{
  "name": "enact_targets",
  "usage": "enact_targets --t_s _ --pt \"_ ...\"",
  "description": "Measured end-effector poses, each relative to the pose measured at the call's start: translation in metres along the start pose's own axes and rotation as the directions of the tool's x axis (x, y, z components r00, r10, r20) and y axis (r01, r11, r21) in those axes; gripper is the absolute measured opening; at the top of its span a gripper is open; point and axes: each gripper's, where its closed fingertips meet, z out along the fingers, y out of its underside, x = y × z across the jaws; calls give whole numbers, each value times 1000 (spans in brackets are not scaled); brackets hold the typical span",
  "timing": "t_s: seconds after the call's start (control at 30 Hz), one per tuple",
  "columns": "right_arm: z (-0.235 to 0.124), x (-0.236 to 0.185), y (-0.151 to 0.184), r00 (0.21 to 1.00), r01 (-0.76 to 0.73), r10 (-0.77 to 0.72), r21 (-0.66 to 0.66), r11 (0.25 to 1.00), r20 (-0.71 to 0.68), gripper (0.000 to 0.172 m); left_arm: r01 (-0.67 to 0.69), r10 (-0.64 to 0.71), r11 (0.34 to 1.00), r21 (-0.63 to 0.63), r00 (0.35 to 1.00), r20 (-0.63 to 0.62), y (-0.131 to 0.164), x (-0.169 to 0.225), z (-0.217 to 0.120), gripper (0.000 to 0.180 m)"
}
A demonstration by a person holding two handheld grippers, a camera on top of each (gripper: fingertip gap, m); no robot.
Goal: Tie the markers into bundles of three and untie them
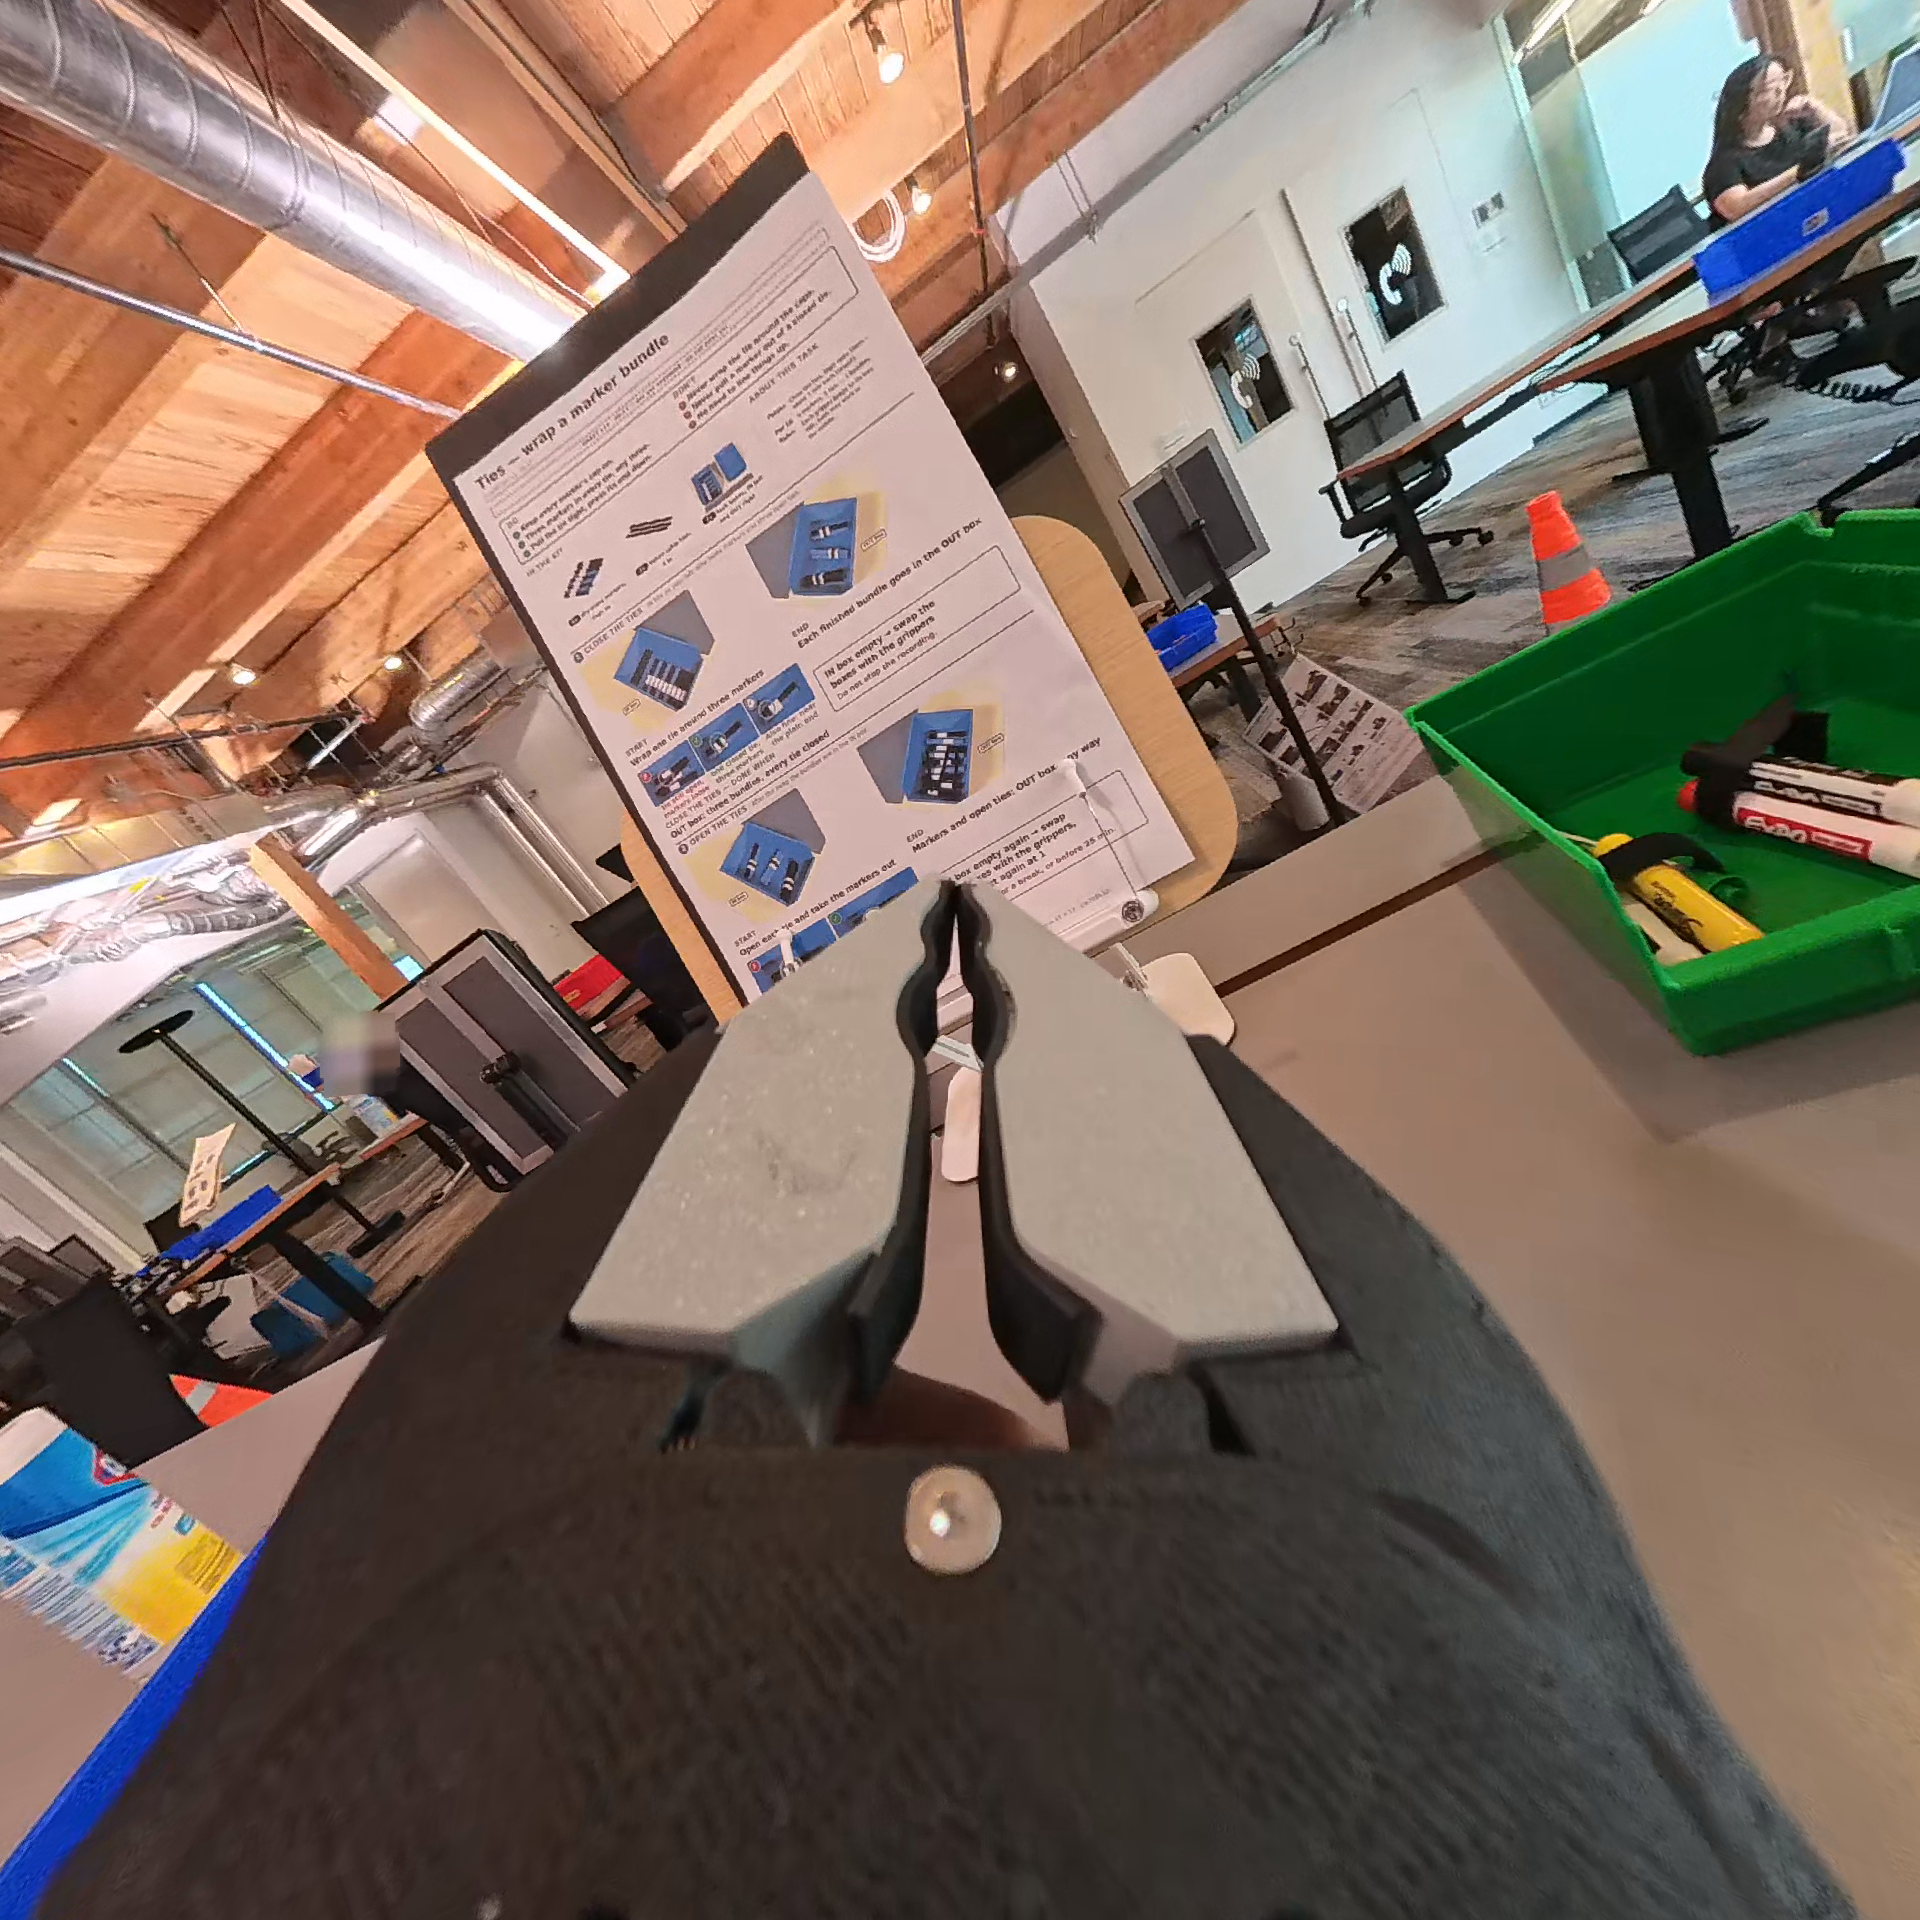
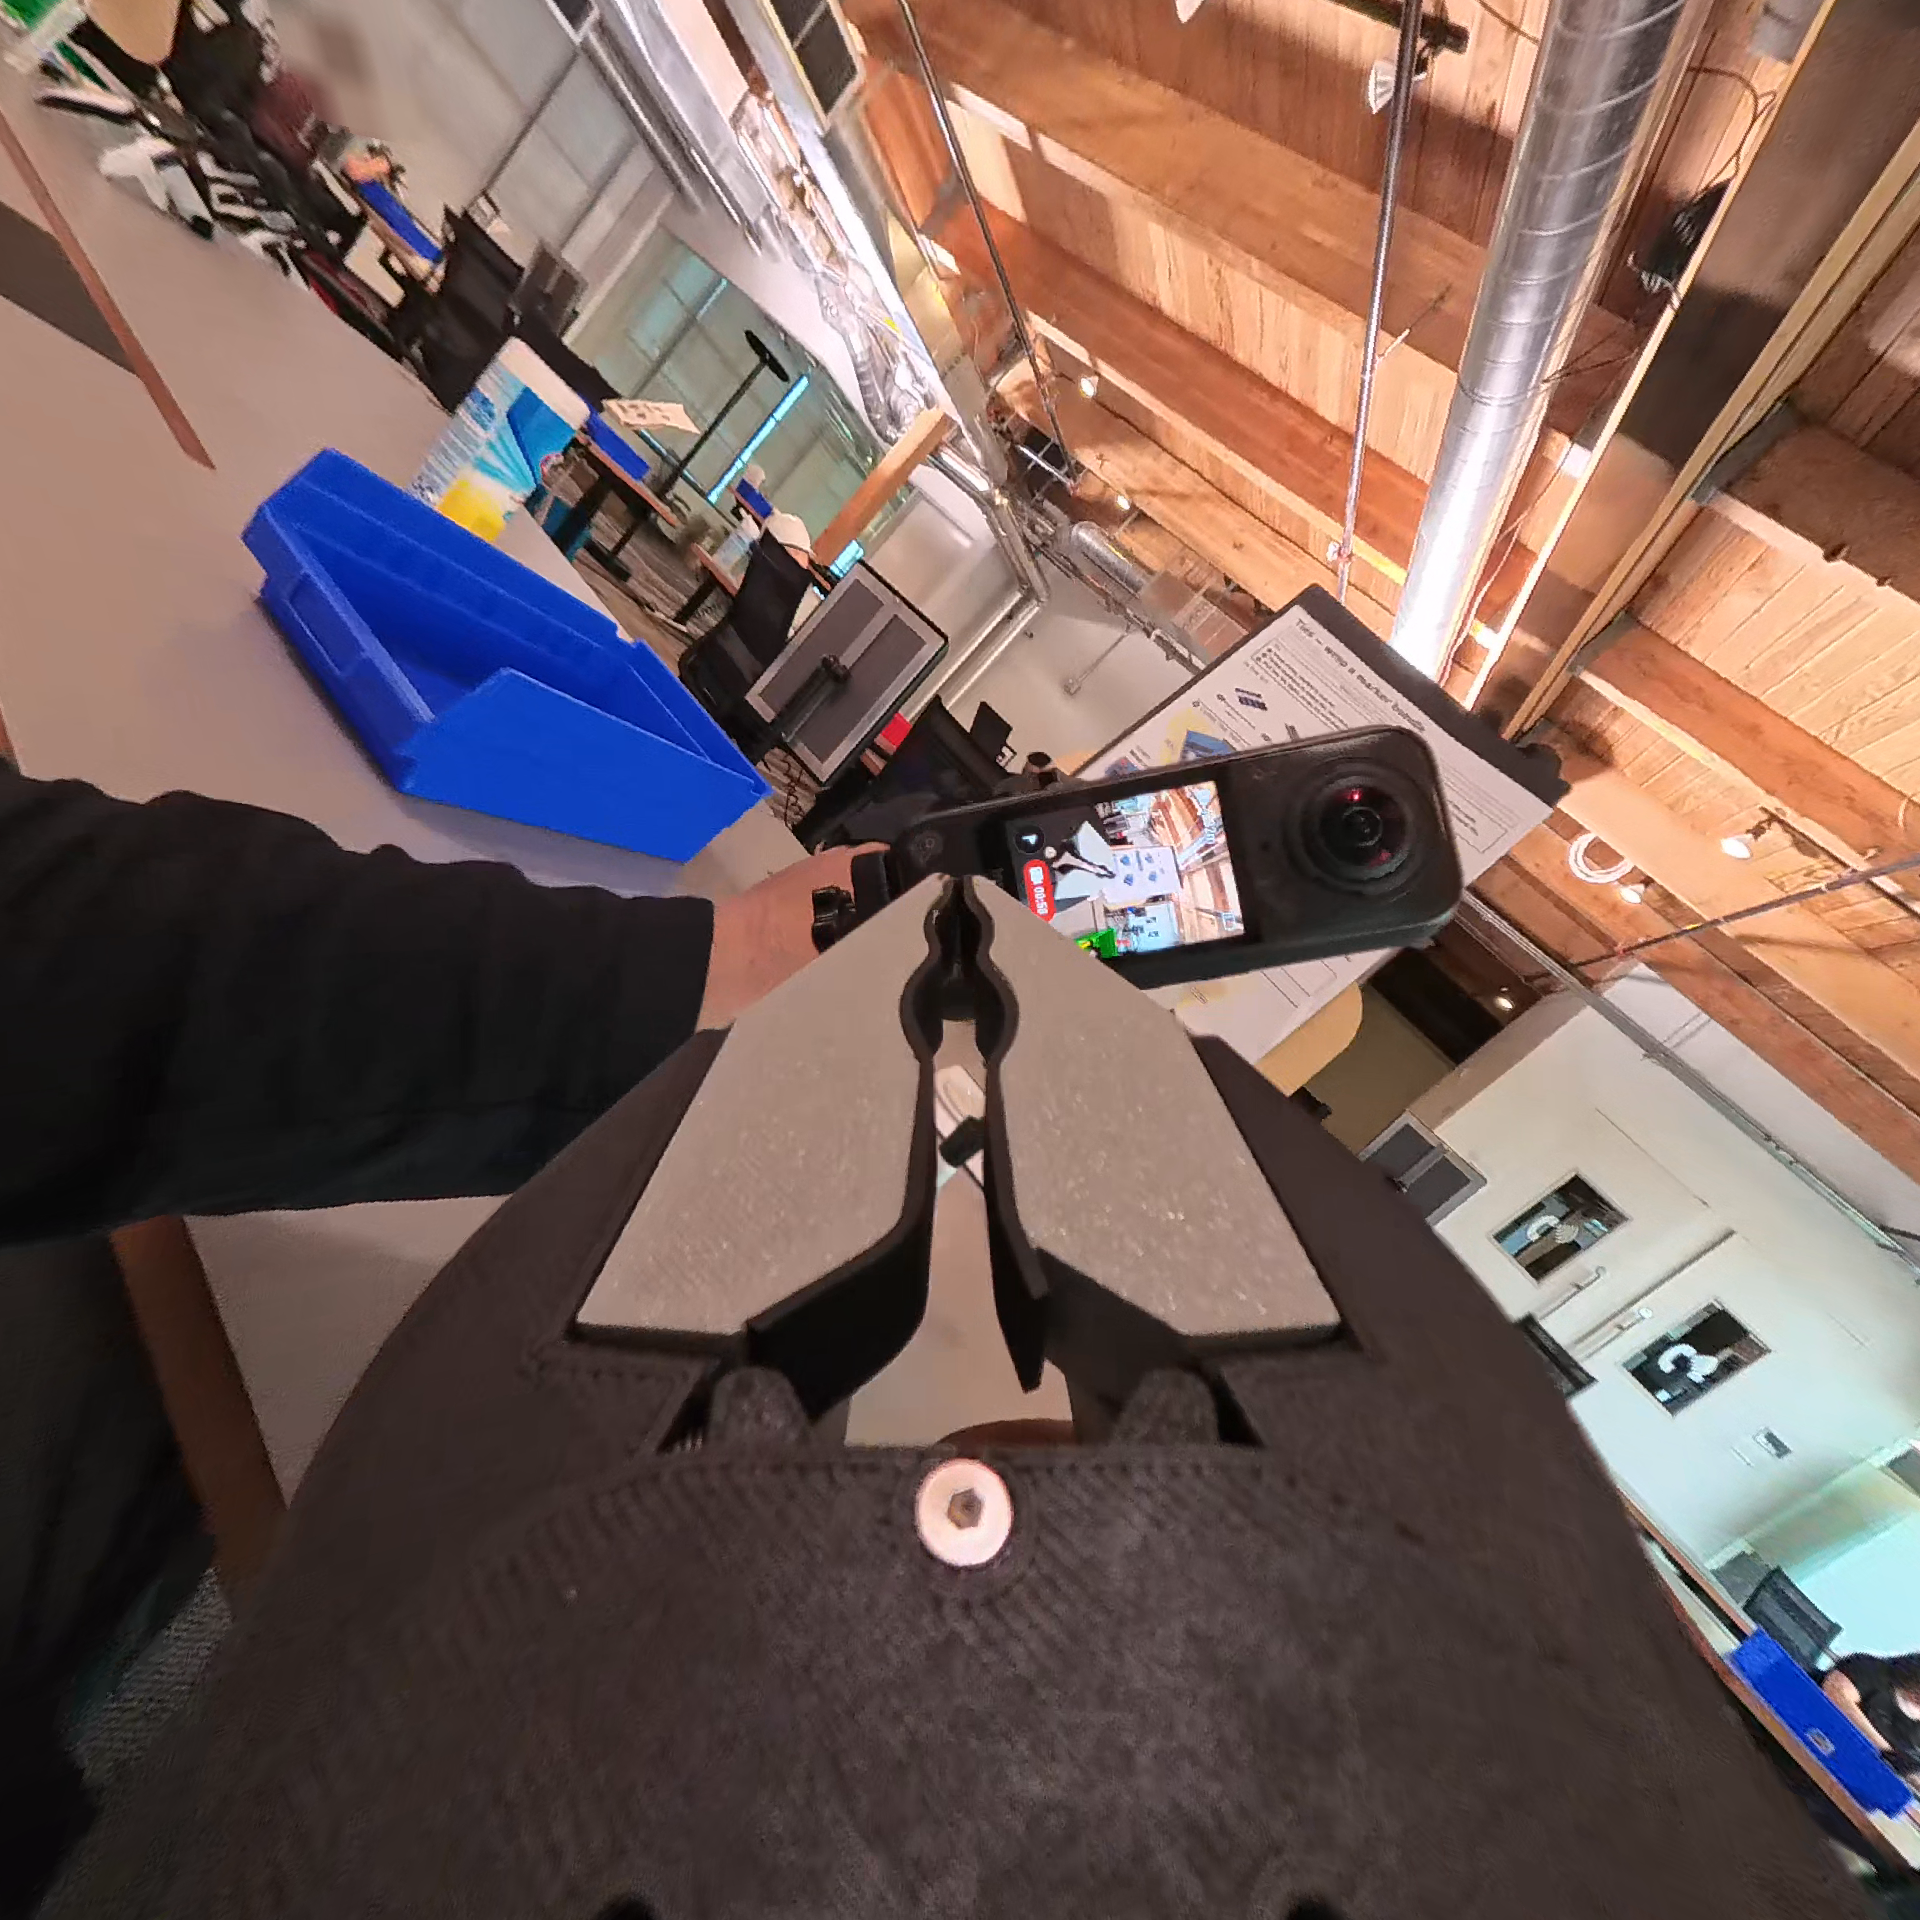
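Left wrist view: tilted, low over the tabletop (image 1: 1558, 1299), facing a poster (image 1: 810, 582) at 12 o'clock; green bin (image 1: 1621, 831) near at 2. Right wrist view: rolled hard, aimed up at the ceiling, close on the other tool's camera (image 2: 1247, 862); blue bin (image 2: 499, 675) at 10. Both views share the poster.

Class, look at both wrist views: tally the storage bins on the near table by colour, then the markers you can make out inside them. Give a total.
Green bin: 1
Blue bin: 1
Black-capped marker: 1
Red-capped marker: 1
Yellow marker: 1
Total: 5. A white object beside the yellow marker is too hidden to identify.
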Motion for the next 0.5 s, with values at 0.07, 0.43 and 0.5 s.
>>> enact_targets --t_s 0.07,0.43,0.5 --pt "3 1 4 1000 5 -5 -16 1000 -5 0 1 -1 1000 -1 1000 -1 1 1 1 0" --pt "13 5 19 998 37 -40 -58 998 -49 0 -55 55 996 -75 998 4 17 5 6 0" --pt "14 6 19 999 17 -19 -52 998 -35 0 -40 39 996 -83 999 -12 18 7 7 0"
